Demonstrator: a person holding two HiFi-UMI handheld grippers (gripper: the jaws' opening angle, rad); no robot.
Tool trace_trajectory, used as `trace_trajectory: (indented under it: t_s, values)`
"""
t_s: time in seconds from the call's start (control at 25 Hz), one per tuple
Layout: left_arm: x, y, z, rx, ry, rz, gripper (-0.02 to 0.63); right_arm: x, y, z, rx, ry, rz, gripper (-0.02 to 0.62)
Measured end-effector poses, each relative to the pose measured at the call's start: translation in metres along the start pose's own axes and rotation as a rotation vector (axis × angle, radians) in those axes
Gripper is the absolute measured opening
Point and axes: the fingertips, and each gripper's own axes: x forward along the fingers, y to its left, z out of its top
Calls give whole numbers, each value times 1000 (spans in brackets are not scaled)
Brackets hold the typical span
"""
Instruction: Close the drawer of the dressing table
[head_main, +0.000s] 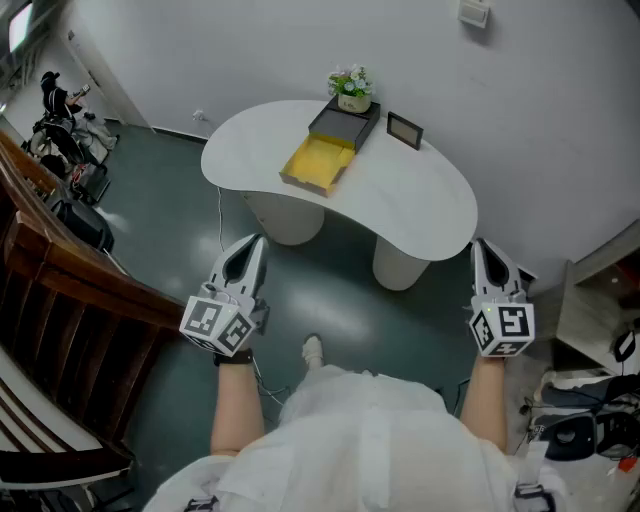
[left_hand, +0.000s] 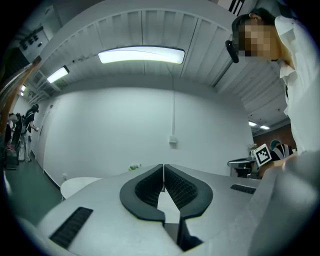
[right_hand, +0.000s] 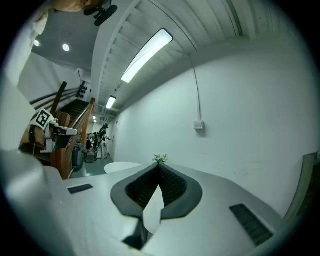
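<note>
White wall and dark green floor surround a curved white counter (head_main: 420, 200), where a small dark chest (head_main: 347, 122) sits near the wall with its yellow drawer (head_main: 318, 163) pulled out toward the person. A potted plant (head_main: 351, 88) stands at its far end and a small frame (head_main: 404, 129) just to its right. The left gripper (head_main: 247, 250) and right gripper (head_main: 487, 250) are held level over the floor, well short of the counter, each with its jaws closed tip to tip on nothing.
</note>
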Motion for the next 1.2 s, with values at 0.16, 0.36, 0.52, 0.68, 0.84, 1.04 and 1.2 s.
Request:
trace_trajectory:
  t_s: [0.16,0.36,0.52,0.68,0.84,1.04,1.2]
  values:
    - [2,-1,-2,-2,3,0,18,0,-2,-1,2,0,-3,9]
    - [4,-1,-2,-6,3,8,18,3,-7,-5,9,7,-4,9]
    - [5,3,-3,-7,2,14,18,7,-4,-5,16,-4,25,9]
    - [6,4,-4,-9,6,17,18,11,-4,-5,28,-17,27,9]
    - [8,15,-6,-17,6,29,18,21,-1,-11,26,3,33,9]
    - [10,31,-13,-41,18,44,18,36,4,-18,38,36,44,9]
    - [14,53,-14,-52,25,54,18,57,12,-16,38,37,41,9]
